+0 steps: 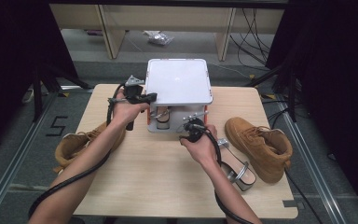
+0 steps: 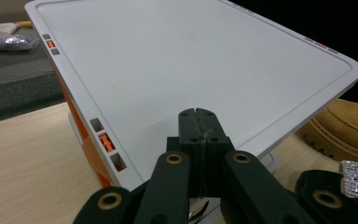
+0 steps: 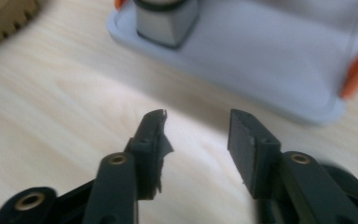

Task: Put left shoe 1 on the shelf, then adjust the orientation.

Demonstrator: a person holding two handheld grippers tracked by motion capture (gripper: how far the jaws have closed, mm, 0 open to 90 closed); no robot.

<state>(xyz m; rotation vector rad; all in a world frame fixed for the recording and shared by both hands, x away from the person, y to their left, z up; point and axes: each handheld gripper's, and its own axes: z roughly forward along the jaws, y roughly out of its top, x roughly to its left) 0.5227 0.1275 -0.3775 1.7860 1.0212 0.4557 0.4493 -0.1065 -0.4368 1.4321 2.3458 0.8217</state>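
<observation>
Wooden table (image 1: 149, 182): light top, bare along its near edge.

Silver sandal (image 1: 239, 169): block-heeled, lying at the near right, touching the right forearm's outer side.

Right tan boot (image 1: 260, 147): on its side at the right of the table, just beyond the silver sandal, toe toward the far side.

Left tan boot (image 1: 77, 144): at the left edge of the table, partly hidden under the left forearm.

Right gripper (image 1: 192, 129): held in the right hand near the table's middle, just in front of the rack's open near side. In the right gripper view its jaws stand well apart over bare tabletop with nothing between them; the pads touch nothing.

Second sandal (image 1: 163, 116): resting on the rack's lower shelf, left part, seen through the open front; its silver block heel (image 3: 164, 21) stands upright on the shelf in the right gripper view.

White shoe rack (image 1: 178, 80): two-tier, with orange corner posts, standing at the far middle of the table; flat white top with a raised rim.

Left gripper (image 1: 142, 97): held at the rack's left side, level with the top tier. In the left gripper view its jaws are pressed fully together, holding nothing, tips over the top panel's near edge.
</observation>
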